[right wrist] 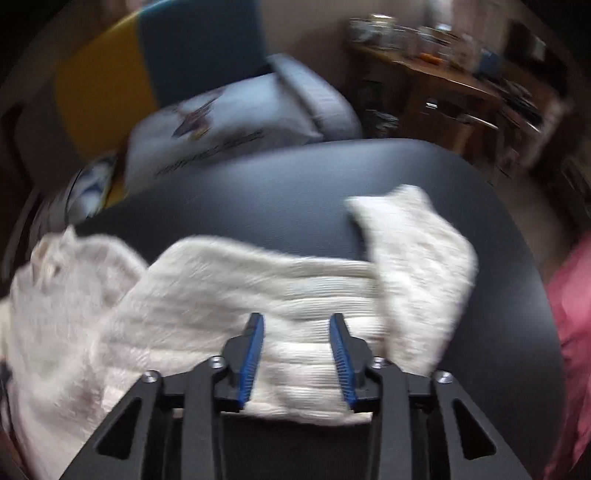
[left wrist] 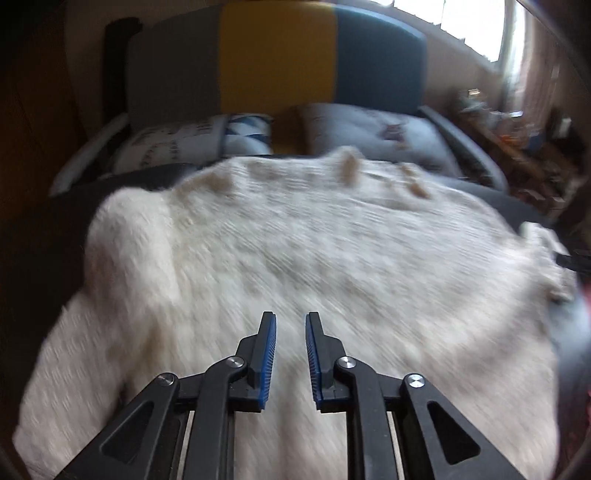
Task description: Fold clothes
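Note:
A cream knitted sweater (left wrist: 295, 251) lies spread over a dark round table (right wrist: 295, 192). In the left wrist view it fills most of the frame, blurred by motion. My left gripper (left wrist: 290, 321) hovers over its near part, open, nothing between the blue pads. In the right wrist view a ribbed sleeve (right wrist: 280, 288) of the same sweater (right wrist: 66, 317) stretches across the table, its cuff end (right wrist: 417, 258) folded up on the right. My right gripper (right wrist: 296, 321) stands open over the sleeve, apart from it as far as I can tell.
Behind the table stands a sofa with a grey, yellow and blue back (left wrist: 277, 62) and printed cushions (right wrist: 229, 122). A cluttered wooden sideboard (right wrist: 443, 81) stands at the right. Something pink (right wrist: 572, 314) shows at the right edge. A bright window (left wrist: 476, 26) sits upper right.

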Available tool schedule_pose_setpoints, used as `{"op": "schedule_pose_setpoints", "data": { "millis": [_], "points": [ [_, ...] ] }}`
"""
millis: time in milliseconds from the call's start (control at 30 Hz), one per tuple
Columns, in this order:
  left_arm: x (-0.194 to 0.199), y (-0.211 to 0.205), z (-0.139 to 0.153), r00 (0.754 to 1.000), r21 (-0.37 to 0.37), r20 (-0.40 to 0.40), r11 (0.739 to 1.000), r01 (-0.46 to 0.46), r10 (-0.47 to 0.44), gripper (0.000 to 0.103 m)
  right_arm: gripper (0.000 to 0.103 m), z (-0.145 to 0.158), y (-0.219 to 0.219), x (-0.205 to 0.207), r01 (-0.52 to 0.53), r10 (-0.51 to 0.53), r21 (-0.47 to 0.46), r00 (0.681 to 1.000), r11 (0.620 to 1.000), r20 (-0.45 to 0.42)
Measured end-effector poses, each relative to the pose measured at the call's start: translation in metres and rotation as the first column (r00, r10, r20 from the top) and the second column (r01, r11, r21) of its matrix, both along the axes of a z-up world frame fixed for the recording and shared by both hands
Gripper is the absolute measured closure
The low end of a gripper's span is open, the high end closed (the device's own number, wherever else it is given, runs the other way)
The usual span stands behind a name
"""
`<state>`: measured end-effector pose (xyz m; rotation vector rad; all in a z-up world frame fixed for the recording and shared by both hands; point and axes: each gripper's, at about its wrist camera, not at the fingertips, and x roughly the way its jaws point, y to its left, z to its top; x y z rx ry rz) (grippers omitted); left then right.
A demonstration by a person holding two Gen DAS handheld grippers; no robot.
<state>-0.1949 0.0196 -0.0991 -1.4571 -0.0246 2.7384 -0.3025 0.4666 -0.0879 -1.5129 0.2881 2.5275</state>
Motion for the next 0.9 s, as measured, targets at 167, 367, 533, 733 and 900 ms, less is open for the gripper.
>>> {"op": "schedule_pose_setpoints", "data": {
  "millis": [167, 367, 533, 733, 900],
  "points": [
    [0.042, 0.022, -0.006, 0.999, 0.004, -0.003, 0.999, 0.047, -0.046, 0.087, 0.053, -0.003, 0.029, 0.000, 0.101, -0.109, 0.118, 0.992, 0.988, 0.061],
    [0.079, 0.039, -0.011, 0.999, 0.040, -0.010, 0.998, 0.053, -0.052, 0.087, 0.056, -0.018, 0.021, -0.015, 0.030, -0.064, 0.253, 0.990, 0.967, 0.125],
    [0.088, 0.033, -0.015, 0.999, 0.078, -0.050, 0.997, 0.009, -0.005, 0.087, 0.090, -0.015, 0.053, 0.000, 0.114, -0.128, 0.185, 0.989, 0.976, 0.067],
    [0.092, 0.032, -0.017, 0.997, 0.100, -0.075, 0.995, -0.021, 0.029, 0.087, 0.092, 0.007, 0.125, 0.044, 0.268, -0.268, -0.020, 0.961, 0.963, -0.065],
    [0.092, 0.028, -0.020, 0.995, 0.120, -0.083, 0.992, -0.037, 0.047, 0.086, 0.091, -0.025, 0.171, 0.077, 0.395, -0.394, -0.104, 0.919, 0.913, 0.032]
  ]
}}
